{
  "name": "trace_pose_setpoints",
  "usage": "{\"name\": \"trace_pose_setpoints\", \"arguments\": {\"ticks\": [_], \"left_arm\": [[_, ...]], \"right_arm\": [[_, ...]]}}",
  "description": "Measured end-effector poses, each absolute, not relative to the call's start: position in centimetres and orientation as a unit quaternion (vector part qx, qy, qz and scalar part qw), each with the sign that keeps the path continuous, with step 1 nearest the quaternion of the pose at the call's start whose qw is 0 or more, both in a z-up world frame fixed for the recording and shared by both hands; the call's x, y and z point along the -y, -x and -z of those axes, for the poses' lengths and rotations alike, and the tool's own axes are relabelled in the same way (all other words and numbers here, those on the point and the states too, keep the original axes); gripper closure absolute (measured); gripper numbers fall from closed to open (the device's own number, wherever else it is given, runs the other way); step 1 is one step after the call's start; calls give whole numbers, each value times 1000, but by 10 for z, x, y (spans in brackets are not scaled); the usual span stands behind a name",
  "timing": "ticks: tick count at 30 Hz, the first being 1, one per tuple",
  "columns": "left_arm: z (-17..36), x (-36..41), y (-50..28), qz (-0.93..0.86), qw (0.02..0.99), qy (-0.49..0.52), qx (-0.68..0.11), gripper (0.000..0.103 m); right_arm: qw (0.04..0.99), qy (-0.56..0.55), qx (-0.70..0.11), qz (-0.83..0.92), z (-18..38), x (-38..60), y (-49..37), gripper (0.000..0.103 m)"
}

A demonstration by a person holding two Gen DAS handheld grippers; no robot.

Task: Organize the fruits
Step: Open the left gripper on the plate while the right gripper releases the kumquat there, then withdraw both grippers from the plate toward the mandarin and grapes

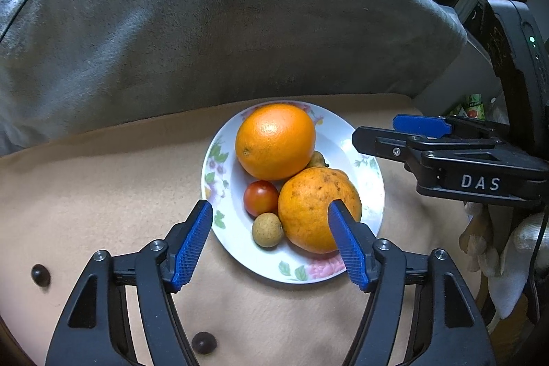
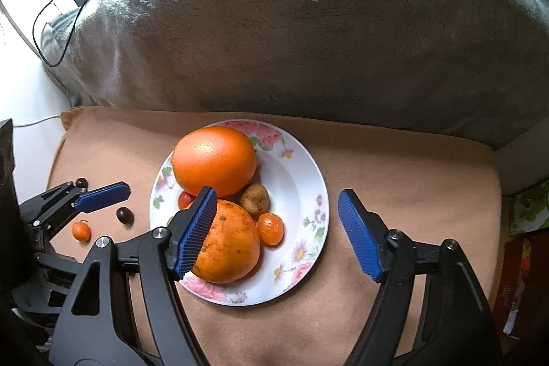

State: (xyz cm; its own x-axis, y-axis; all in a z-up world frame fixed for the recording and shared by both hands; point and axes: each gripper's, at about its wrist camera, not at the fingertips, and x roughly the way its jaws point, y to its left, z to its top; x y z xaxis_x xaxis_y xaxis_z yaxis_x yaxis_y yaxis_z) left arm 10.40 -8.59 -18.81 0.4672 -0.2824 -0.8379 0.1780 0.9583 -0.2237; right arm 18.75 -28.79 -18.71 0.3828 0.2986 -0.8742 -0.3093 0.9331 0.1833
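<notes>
A white floral plate on a tan cloth holds a smooth orange, a spotted orange, a red tomato, a brownish longan, another brown fruit and a small kumquat. My left gripper is open and empty over the plate's near rim. My right gripper is open and empty above the plate; it also shows in the left wrist view.
On the cloth left of the plate lie a small kumquat and dark round fruits. A grey blanket rises behind the plate. Clutter lies at the right edge.
</notes>
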Motion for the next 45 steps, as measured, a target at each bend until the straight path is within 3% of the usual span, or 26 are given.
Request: {"name": "trace_pose_setpoints", "arguments": {"ticks": [26,45], "left_arm": [[165,50,-71,125,865,45,-484,33],[171,-41,-17,52,868,84,-486,33]], "right_arm": [[863,23,-485,-139,154,270,-151,27],[845,11,-486,-221,150,218,-114,27]]}}
